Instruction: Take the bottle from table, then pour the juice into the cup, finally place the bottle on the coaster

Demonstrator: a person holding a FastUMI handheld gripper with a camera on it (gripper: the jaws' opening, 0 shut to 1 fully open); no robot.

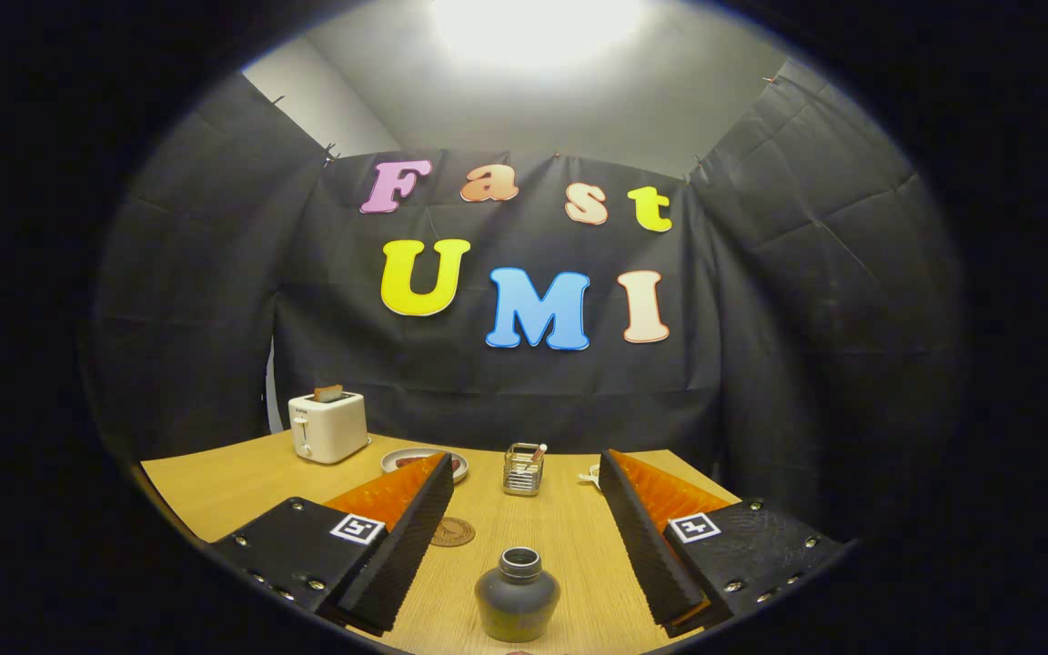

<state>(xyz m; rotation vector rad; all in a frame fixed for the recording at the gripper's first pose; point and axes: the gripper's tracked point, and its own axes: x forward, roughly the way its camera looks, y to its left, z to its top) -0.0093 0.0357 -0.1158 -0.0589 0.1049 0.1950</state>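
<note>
**Bottle between my open fingers**

My gripper (524,528) is spread wide, touching nothing. The squat dark-grey round bottle (517,596) stands upright on the light wooden table (215,491) between the fingers. A round brown coaster (452,531) lies beyond it, beside my left finger.

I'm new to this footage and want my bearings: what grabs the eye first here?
A dark squat bottle stands upright on the wooden table, between the open tongs, untouched. Beyond the tongs sit a white toaster, a plate and a wire holder; a round coaster lies just beyond the bottle.
</note>
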